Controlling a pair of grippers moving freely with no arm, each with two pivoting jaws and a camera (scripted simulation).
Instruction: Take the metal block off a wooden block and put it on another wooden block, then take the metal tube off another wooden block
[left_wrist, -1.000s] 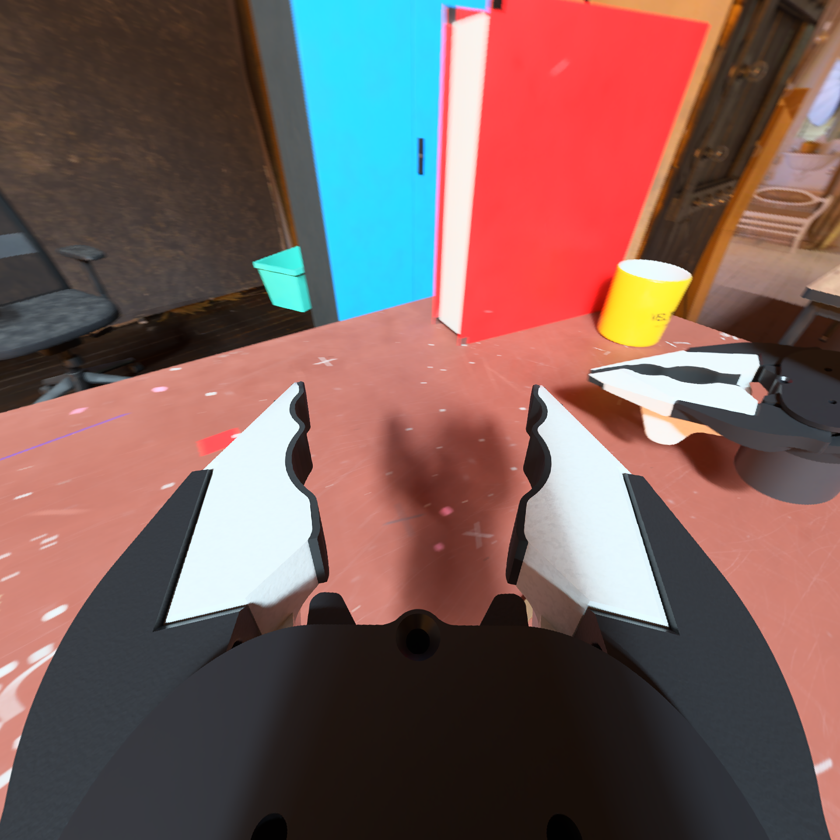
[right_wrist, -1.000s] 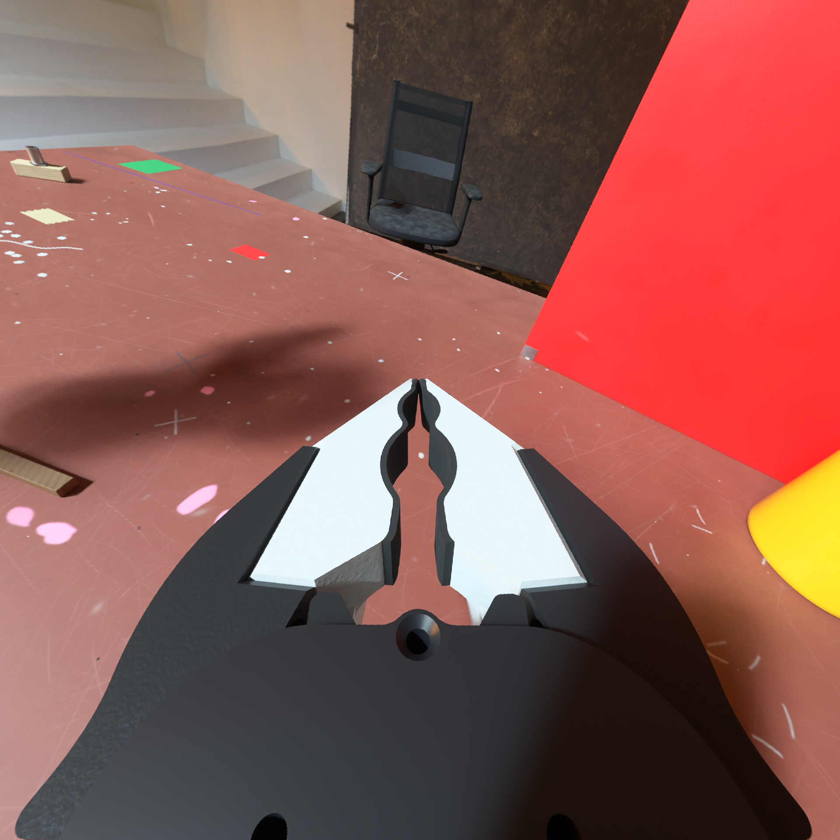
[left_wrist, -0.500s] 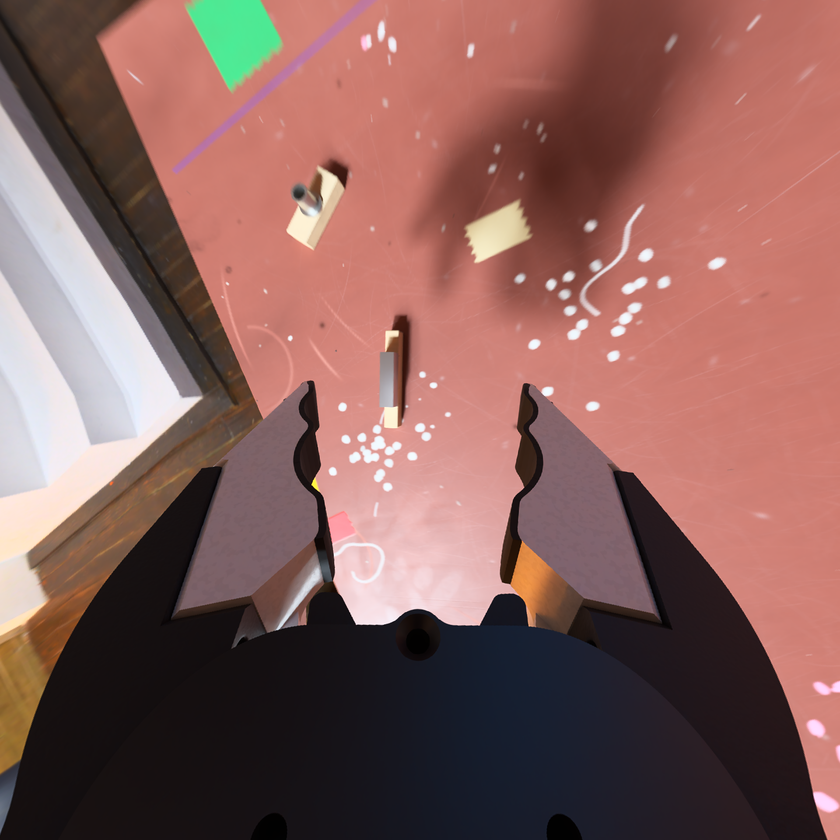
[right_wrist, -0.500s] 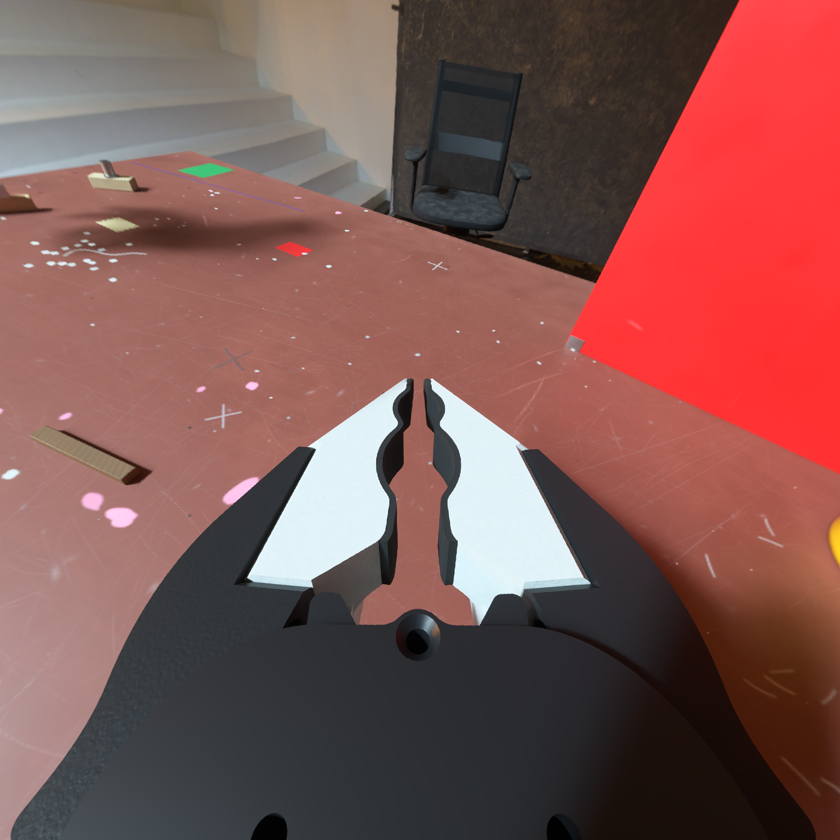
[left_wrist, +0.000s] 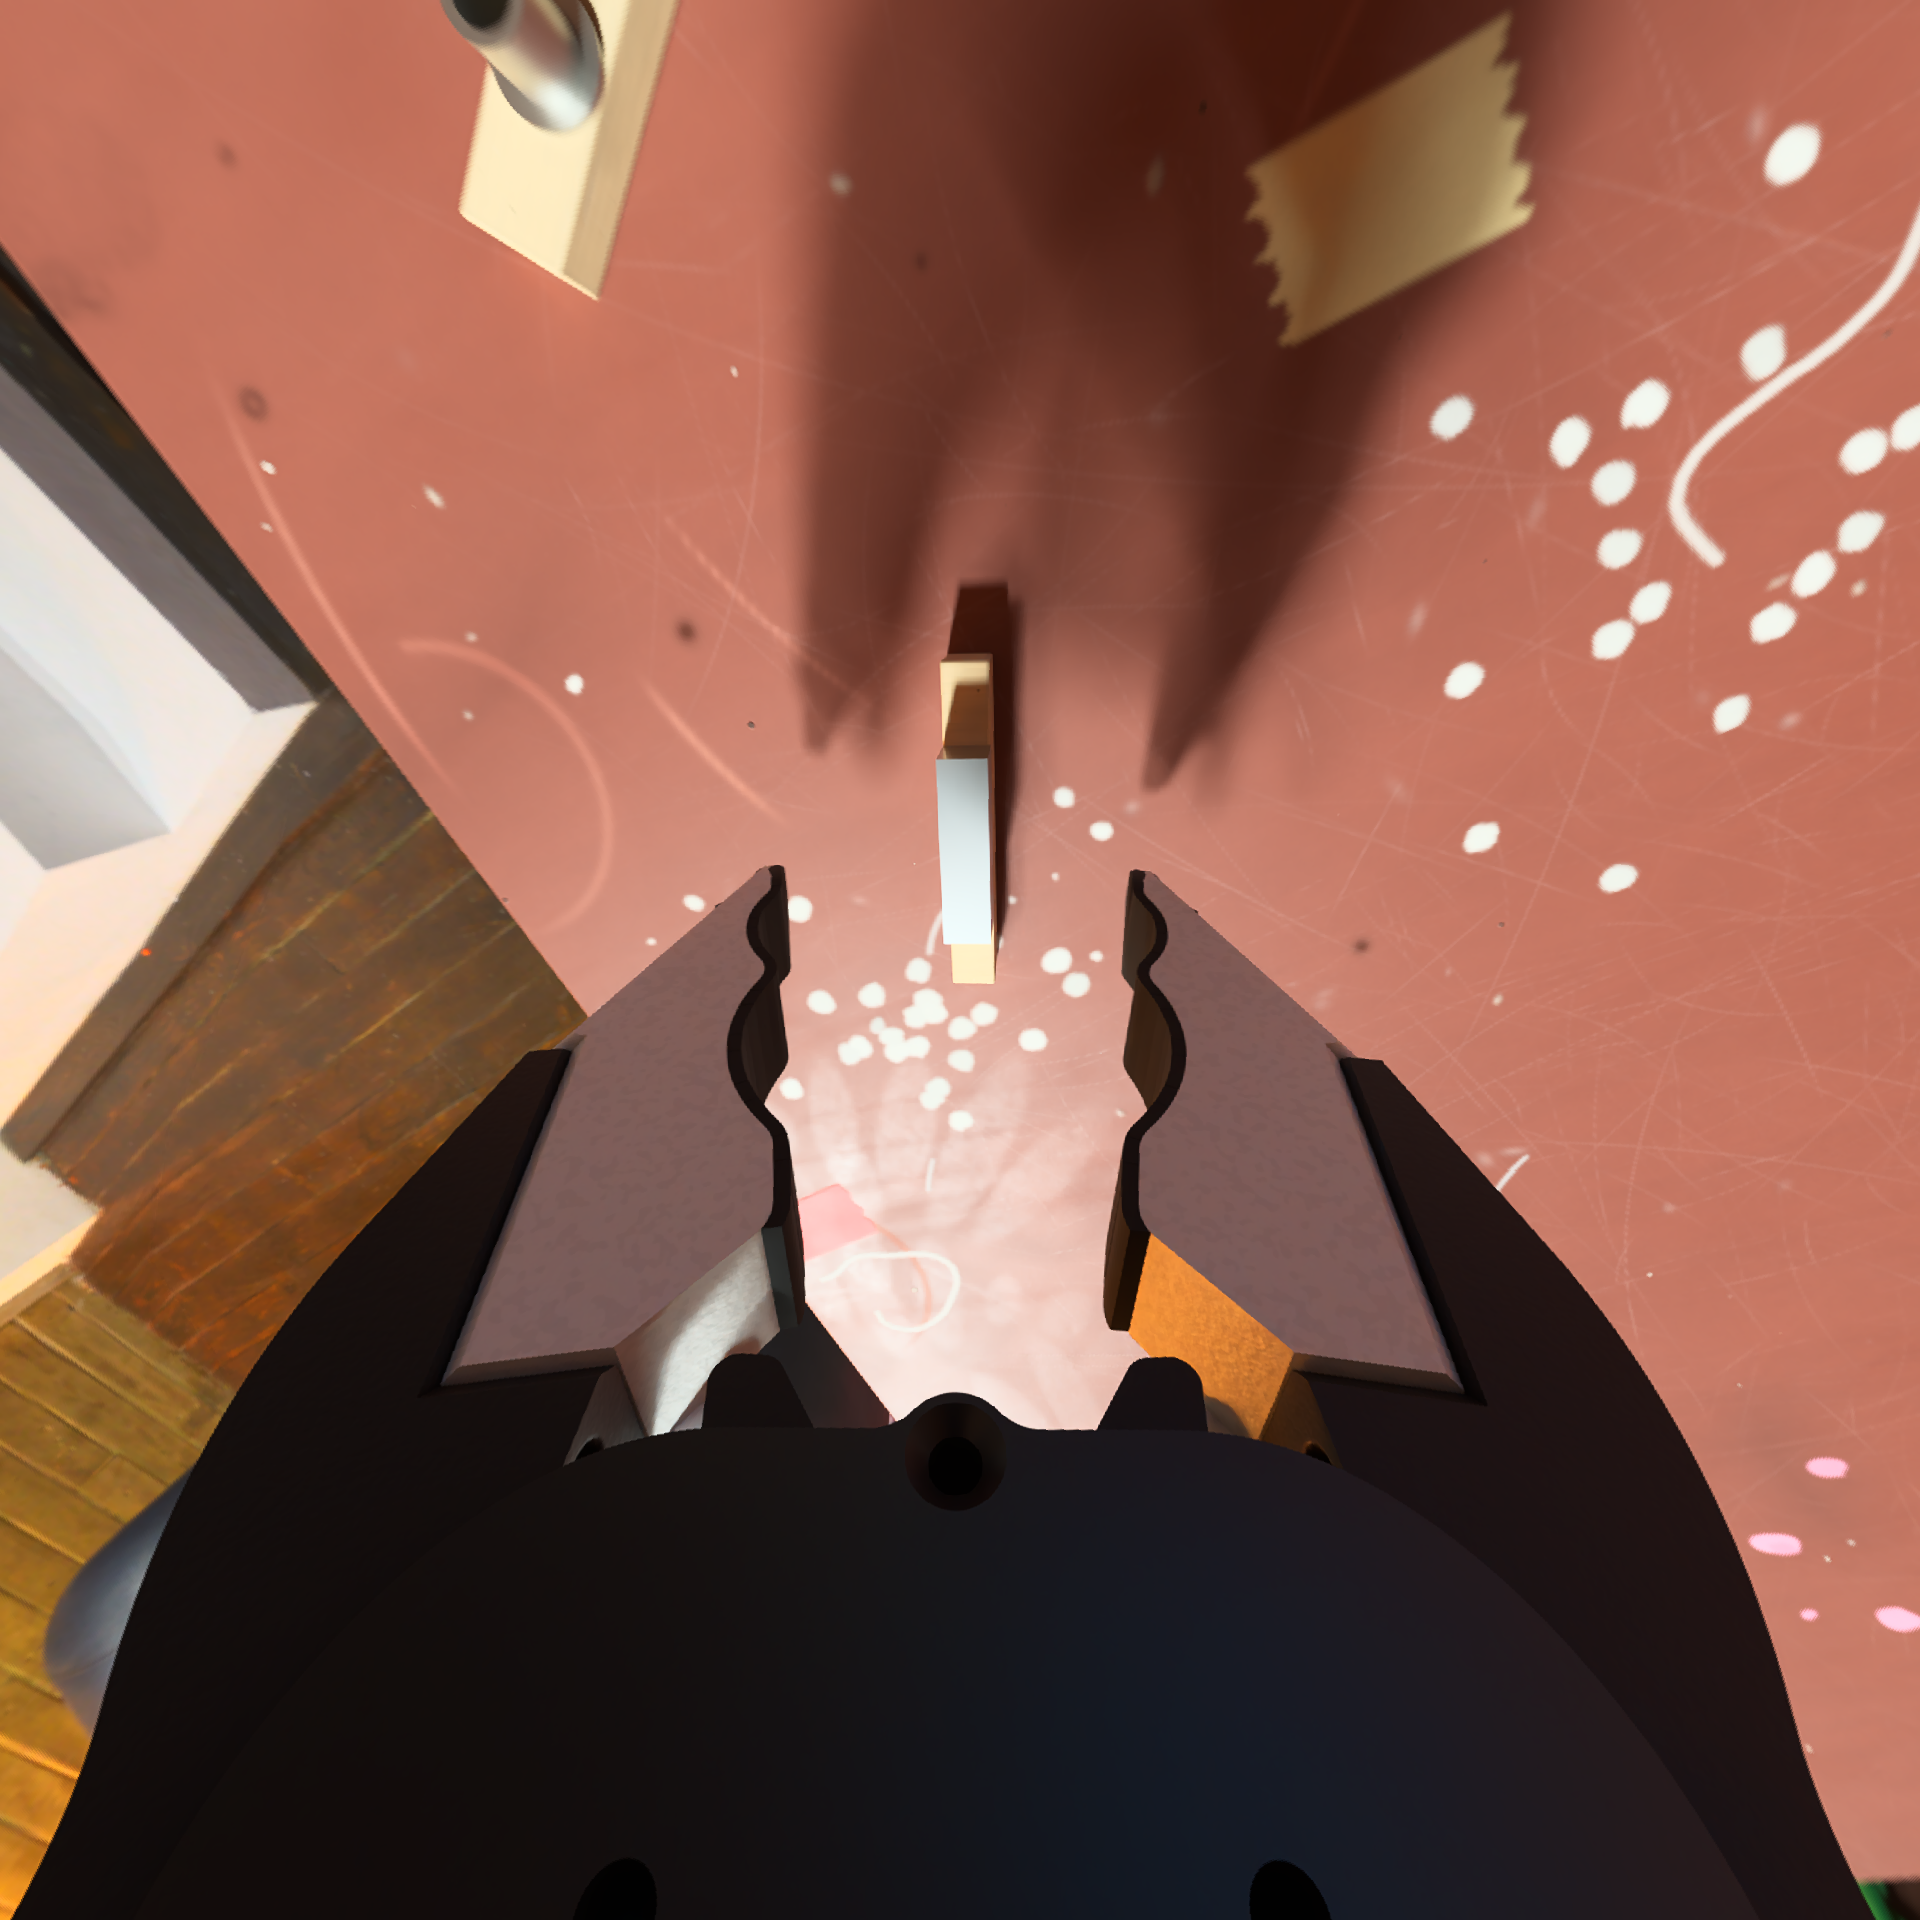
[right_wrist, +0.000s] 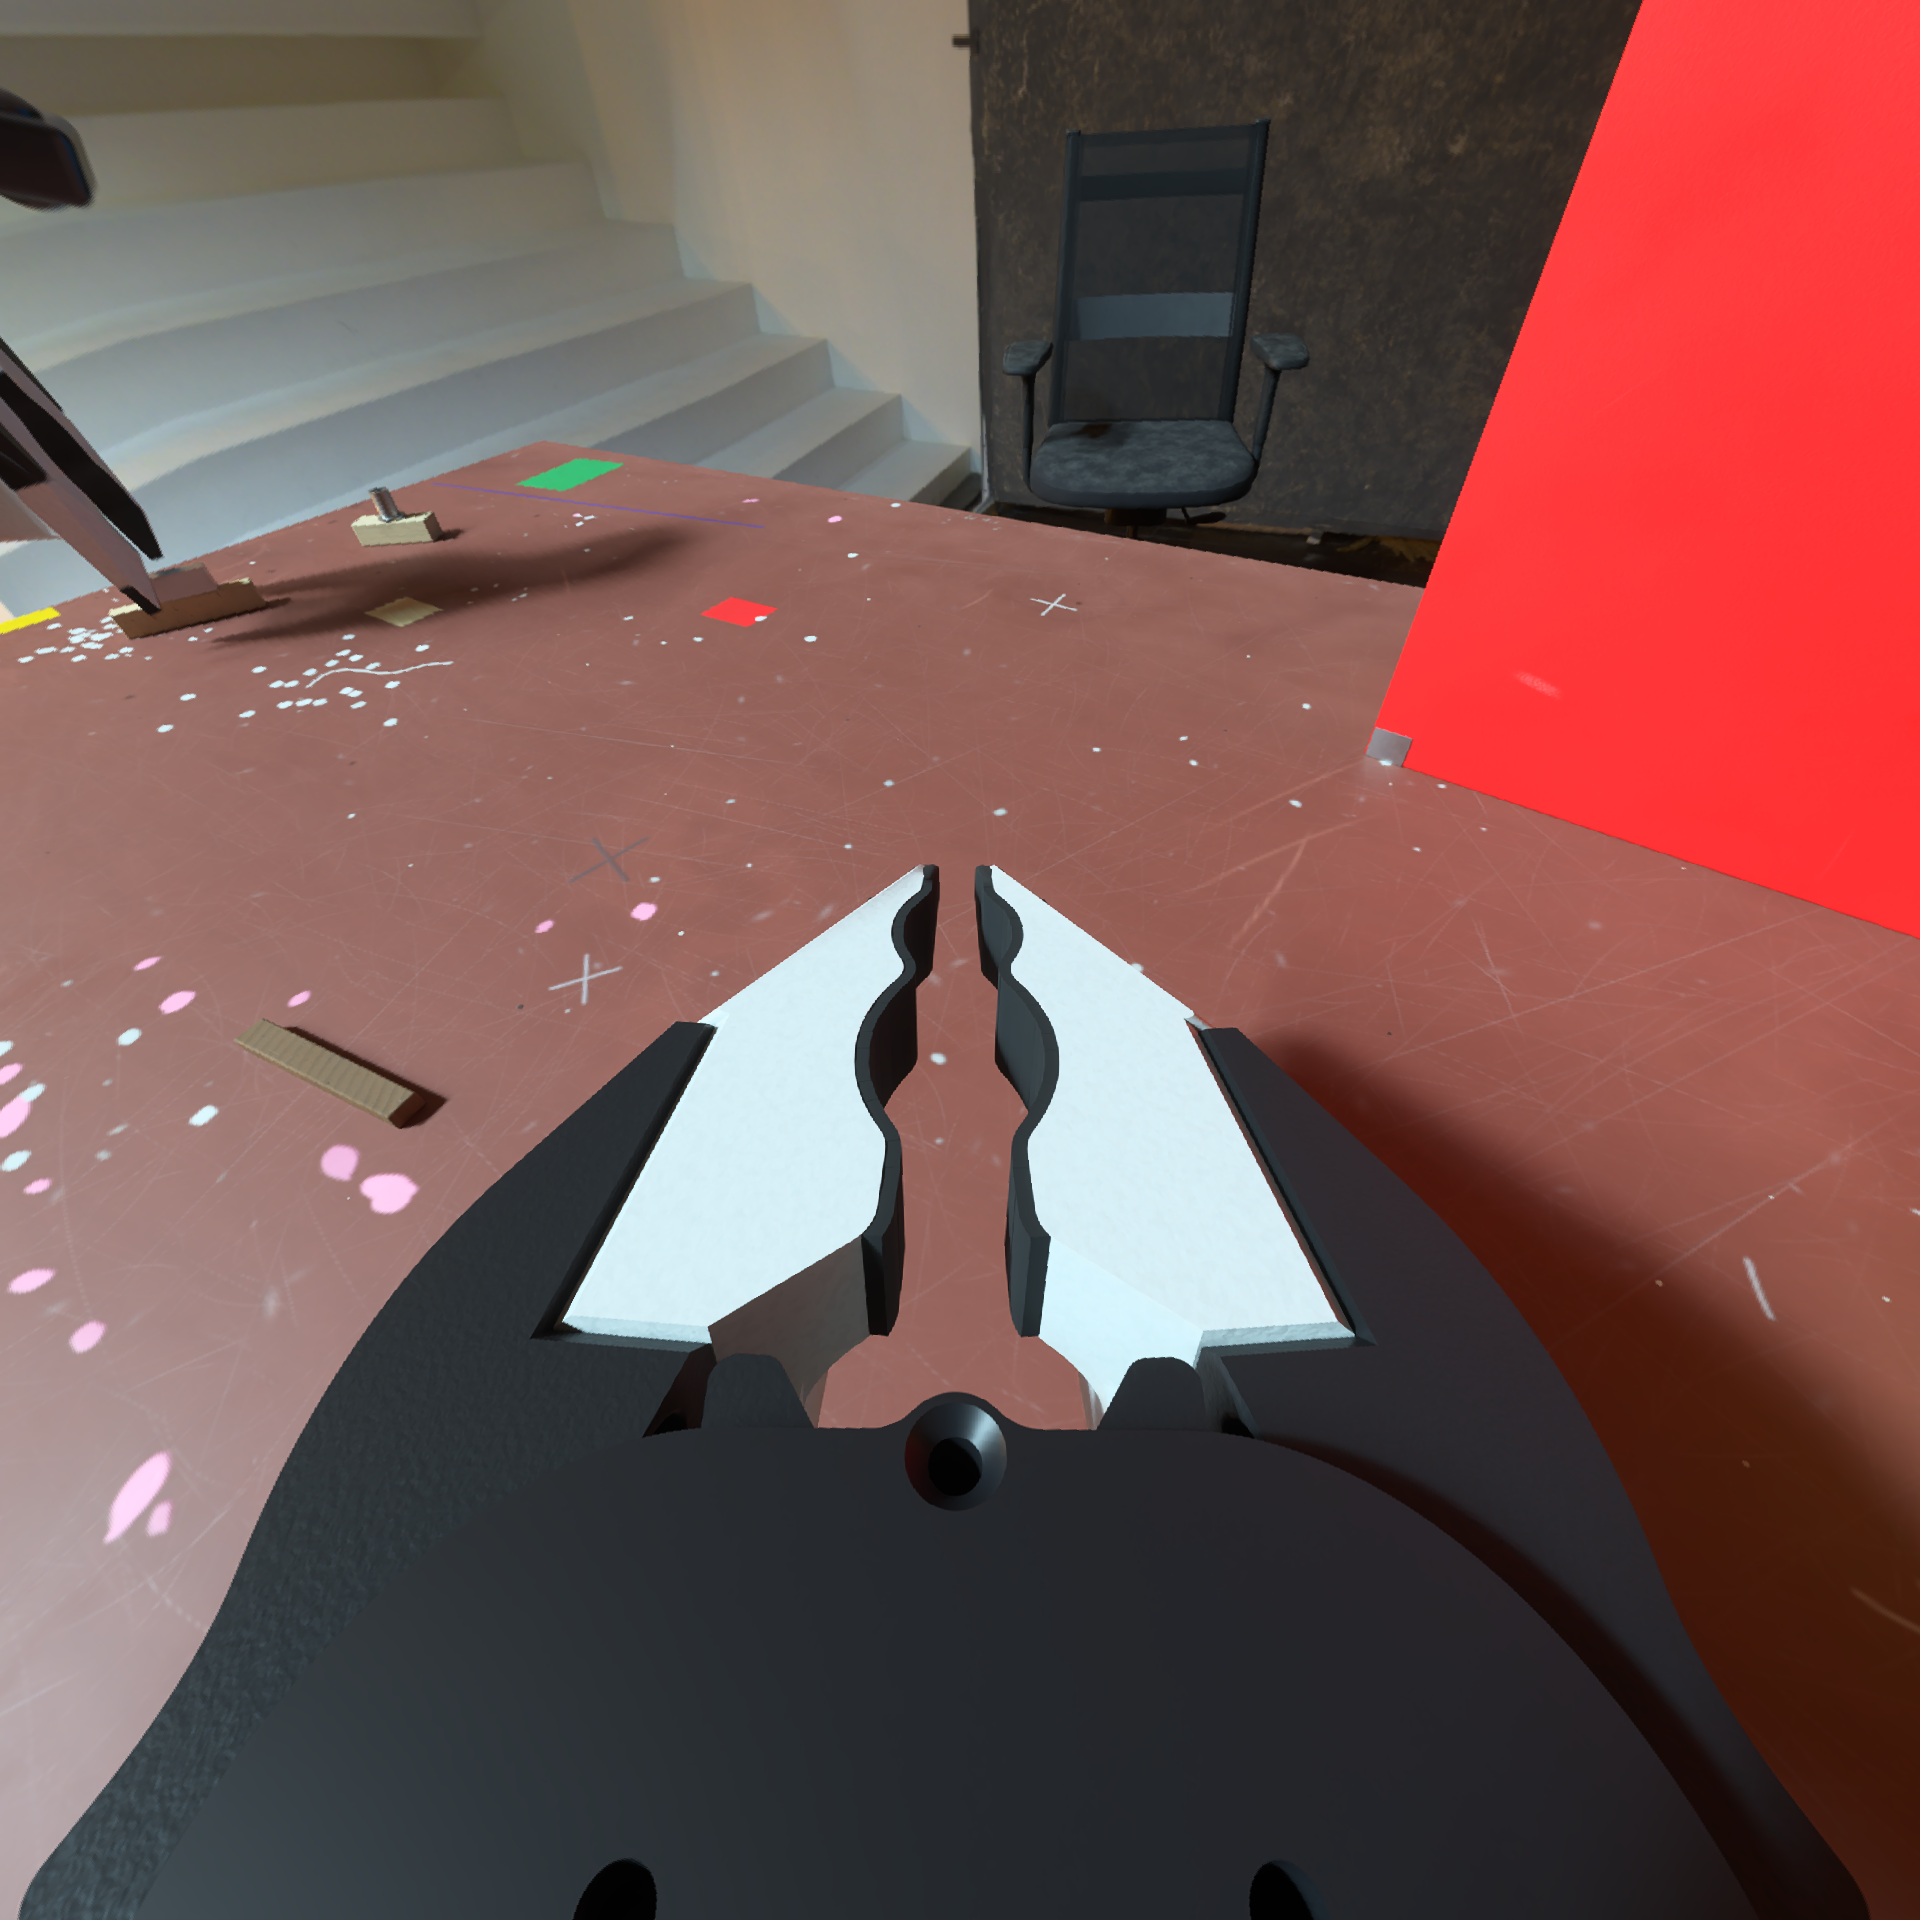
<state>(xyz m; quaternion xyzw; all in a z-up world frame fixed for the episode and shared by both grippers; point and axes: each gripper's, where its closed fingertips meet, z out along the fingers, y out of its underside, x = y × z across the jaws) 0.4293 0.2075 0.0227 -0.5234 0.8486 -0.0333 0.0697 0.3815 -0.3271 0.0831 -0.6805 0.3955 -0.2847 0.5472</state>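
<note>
Presently, on the reddish, scratched bench (left_wrist: 1351, 1039): one grey metal block (left_wrist: 963, 847), oblong and flat-faced, lying along a narrow pale wooden block (left_wrist: 968, 717) whose ends show past it at both ends. Left claw (left_wrist: 954, 883), dark body with wavy-edged pads, poised above the metal block with its jaws wide apart and holding nothing; its shadow falls across the bench beyond the block. Up and left of the metal block: a short shiny metal tube (left_wrist: 540, 52) standing on a second wooden block (left_wrist: 556, 177). Up and right: a flat tan patch with toothed ends (left_wrist: 1392, 187). White paint dots scattered around the metal block and to its right. Bench edge runs diagonally just left of it, with wooden floor (left_wrist: 281, 997) below. Well apart from it: right claw (right_wrist: 956, 883), low over bare bench, jaws nearly together with a slim gap, empty; a bare wooden slat (right_wrist: 332, 1070) to its left, a red panel (right_wrist: 1714, 468) upright on its right, an office chair (right_wrist: 1153, 332) beyond.
</note>
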